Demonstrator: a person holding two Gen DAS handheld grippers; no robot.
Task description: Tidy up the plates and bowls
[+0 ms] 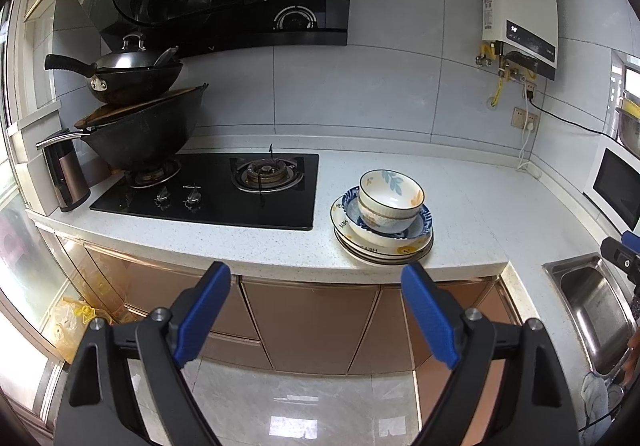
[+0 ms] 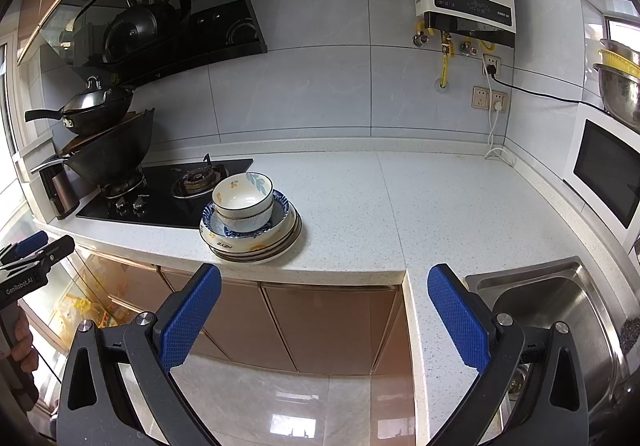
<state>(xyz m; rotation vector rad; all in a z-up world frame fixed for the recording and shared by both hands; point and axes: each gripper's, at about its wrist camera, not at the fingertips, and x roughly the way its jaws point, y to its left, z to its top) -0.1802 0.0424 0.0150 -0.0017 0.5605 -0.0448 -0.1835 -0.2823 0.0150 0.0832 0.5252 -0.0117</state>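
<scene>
Plates (image 1: 382, 244) lie stacked on the worktop (image 1: 460, 206) close to its front edge, just right of the stove (image 1: 208, 186). A blue-patterned dish (image 1: 420, 224) sits on the stack, with two nested bowls (image 1: 390, 194) in it. The left gripper (image 1: 316, 278) hangs before the front edge, jaws spread wide, holding nothing. The right gripper (image 2: 324, 278) is likewise wide open and empty, near the sink (image 2: 560, 294) at the right end.
</scene>
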